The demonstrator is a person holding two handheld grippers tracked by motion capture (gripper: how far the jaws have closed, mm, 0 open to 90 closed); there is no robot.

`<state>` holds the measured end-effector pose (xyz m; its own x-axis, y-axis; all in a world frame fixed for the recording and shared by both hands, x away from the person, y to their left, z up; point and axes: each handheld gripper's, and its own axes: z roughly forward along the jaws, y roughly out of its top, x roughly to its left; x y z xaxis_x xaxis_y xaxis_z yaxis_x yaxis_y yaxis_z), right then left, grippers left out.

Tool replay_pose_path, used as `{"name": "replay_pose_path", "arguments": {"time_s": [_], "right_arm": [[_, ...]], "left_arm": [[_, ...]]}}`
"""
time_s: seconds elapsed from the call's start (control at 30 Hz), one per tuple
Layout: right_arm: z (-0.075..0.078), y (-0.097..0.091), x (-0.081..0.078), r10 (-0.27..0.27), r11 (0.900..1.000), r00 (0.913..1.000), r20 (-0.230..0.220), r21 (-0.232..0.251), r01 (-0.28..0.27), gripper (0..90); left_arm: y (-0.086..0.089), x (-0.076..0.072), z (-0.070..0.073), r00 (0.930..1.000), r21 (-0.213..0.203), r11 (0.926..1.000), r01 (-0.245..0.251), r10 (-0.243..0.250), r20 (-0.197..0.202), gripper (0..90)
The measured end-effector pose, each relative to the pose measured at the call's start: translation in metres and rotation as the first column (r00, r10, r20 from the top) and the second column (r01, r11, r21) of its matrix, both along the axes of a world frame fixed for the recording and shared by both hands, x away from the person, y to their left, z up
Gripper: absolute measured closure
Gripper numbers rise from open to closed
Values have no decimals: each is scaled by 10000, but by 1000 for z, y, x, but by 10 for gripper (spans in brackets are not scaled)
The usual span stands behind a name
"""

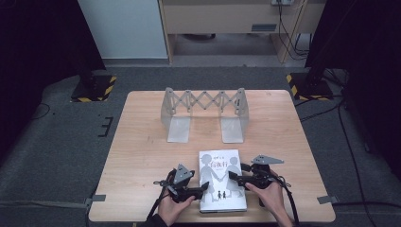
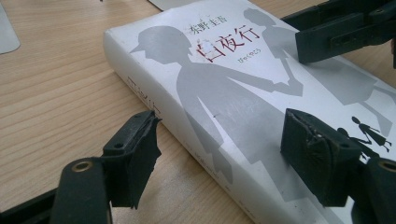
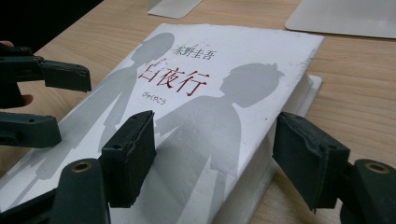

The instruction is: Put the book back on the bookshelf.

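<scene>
Jaws of the left gripper (image 2: pixel 219 154) and right gripper (image 3: pixel 212 156) are standing spread, straddling opposite edges of the white book (image 1: pixel 221 179); its near corners are being cut off in both gripper views.

Black two-jaw tongs (image 1: pixel 204 188) and (image 1: pixel 234 176), worn pads, brass-ringed screw holes, grey three-cornered plates, trailing cables

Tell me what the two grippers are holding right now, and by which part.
Nothing is held yet. The left gripper straddles the book's spine edge and the right gripper its opposite long edge, jaws open.

bookend rack (image 1: pixel 204 112) blocks far side, bare table (image 1: pixel 142 151) left
</scene>
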<state>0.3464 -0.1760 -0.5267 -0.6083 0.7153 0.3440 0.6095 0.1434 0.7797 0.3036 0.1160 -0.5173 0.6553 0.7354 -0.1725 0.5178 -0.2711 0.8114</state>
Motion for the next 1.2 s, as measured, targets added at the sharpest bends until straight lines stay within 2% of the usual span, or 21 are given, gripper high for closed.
{"name": "replay_pose_path", "arguments": {"time_s": [0.2, 0.27, 0.43, 0.57, 0.8, 0.9, 1.0, 1.2], "right_arm": [[1, 3, 1, -32, 10000, 9999, -130, 25, 32, 300], [3, 2, 1, -41, 10000, 10000, -6, -49, 41, 315], [12, 0, 0, -168, 9985, 9993, 339, 533, 149, 316], [17, 2, 0, -173, 9978, 9977, 660, 653, 130, 314], [19, 4, 0, -71, 9940, 9974, 716, 1090, -8, 295], [20, 8, -2, 233, 9915, 9987, 446, 1272, -288, 303], [18, 12, -1, 463, 9919, 9987, 197, 1176, -483, 318], [12, 15, 0, 573, 9924, 9979, -290, 1104, -538, 360]], "left_arm": [[0, 0, 0, 10000, 0, 10000, 7, -7, 23, 267], [0, 0, 0, 10000, -28, 10000, 6, -6, 29, 267], [2, 0, 1, 10000, -202, 9998, -13, 12, -41, 266], [3, 0, 1, 10000, -282, 9996, -37, 35, -55, 264], [4, 1, 0, 9999, -410, 9991, -81, 77, -118, 247], [5, 1, 0, 9999, -427, 9991, -73, 68, -112, 237], [5, 1, 0, 9999, -414, 9991, -79, 74, -104, 233], [5, 2, -1, 9998, -457, 9989, -86, 79, -156, 222]]}}
